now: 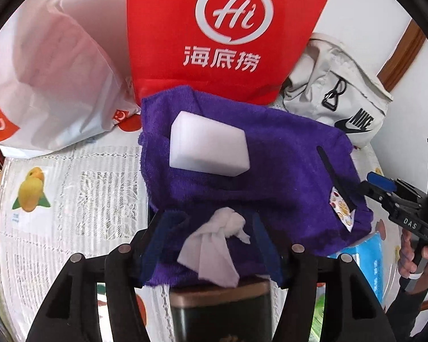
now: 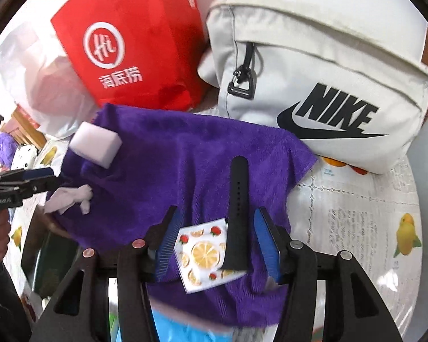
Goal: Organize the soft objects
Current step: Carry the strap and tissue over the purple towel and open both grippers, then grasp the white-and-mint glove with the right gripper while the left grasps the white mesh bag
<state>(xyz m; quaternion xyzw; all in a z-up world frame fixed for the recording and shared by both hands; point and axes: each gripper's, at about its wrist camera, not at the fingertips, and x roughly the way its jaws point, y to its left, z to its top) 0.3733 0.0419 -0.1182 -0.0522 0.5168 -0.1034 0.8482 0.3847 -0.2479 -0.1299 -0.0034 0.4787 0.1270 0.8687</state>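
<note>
A purple towel point(image 1: 271, 154) lies spread on the table, also in the right wrist view point(image 2: 171, 165). On it rest a white sponge block point(image 1: 208, 149) point(image 2: 95, 144), a crumpled white tissue point(image 1: 216, 242) point(image 2: 71, 196), a black watch strap point(image 2: 238, 208) point(image 1: 335, 181) and a fruit-print packet point(image 2: 202, 256) point(image 1: 342, 209). My left gripper point(image 1: 211, 242) is open, its jaws on either side of the tissue. My right gripper point(image 2: 216, 242) is open around the strap and packet.
A red paper bag point(image 1: 222, 34), a white plastic bag point(image 1: 51, 77) and a grey Nike bag point(image 2: 322, 91) stand behind the towel. A dark tin point(image 1: 219, 310) and a blue packet point(image 1: 371, 262) lie under the towel's near edge. The tablecloth point(image 1: 71, 199) has fruit prints.
</note>
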